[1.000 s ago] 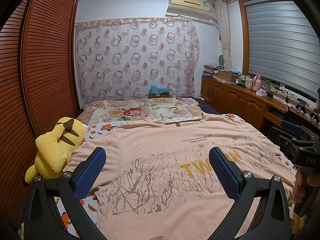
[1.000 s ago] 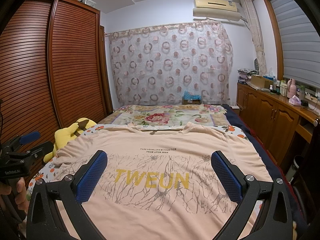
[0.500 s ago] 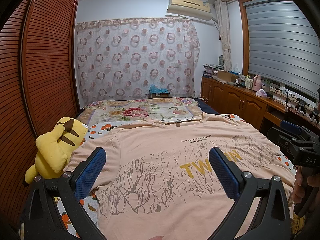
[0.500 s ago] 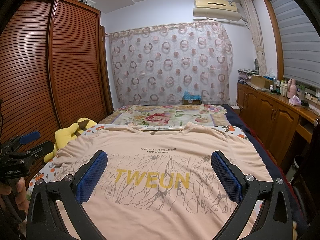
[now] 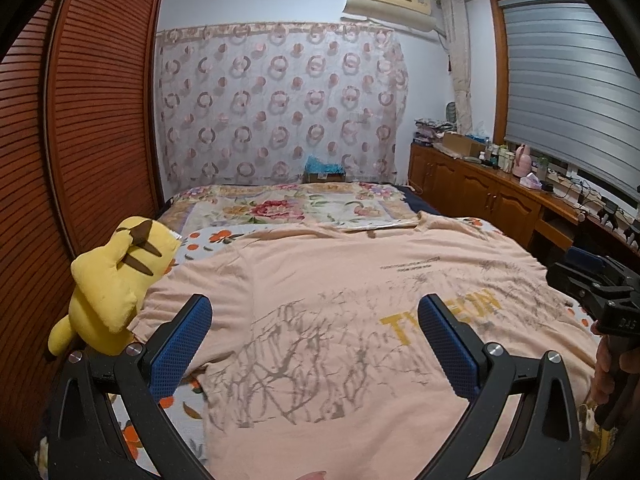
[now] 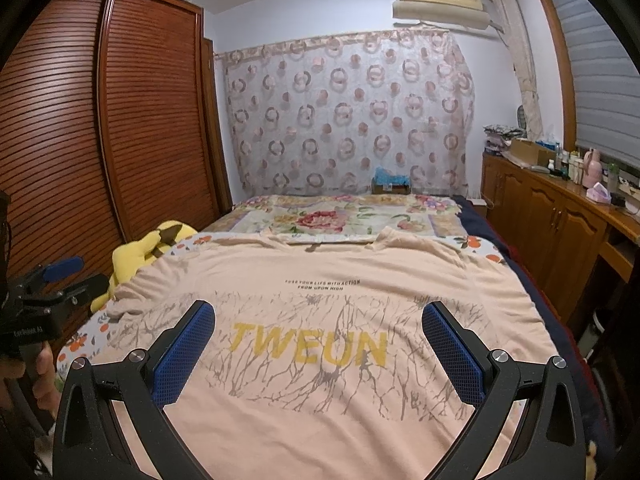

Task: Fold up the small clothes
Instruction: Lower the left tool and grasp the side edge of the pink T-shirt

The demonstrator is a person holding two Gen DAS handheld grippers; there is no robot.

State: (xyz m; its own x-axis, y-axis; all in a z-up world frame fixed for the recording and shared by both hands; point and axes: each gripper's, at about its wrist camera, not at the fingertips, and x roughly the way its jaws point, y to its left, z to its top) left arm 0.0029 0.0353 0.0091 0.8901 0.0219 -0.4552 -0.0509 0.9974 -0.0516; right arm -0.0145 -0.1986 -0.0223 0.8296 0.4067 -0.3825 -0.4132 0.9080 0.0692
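A peach T-shirt lies spread flat on the bed, front up, with yellow "TWEUN" lettering and grey branch print, collar toward the far side. My left gripper hovers open above the shirt's lower left part, nothing between its blue pads. My right gripper hovers open over the lettering, also empty. The right gripper's body shows at the right edge of the left wrist view, held by a hand. The left gripper's body shows at the left edge of the right wrist view.
A yellow plush toy leans at the bed's left edge against the slatted wooden wardrobe. A floral quilt covers the far half of the bed. Wooden cabinets with bottles and boxes line the right wall.
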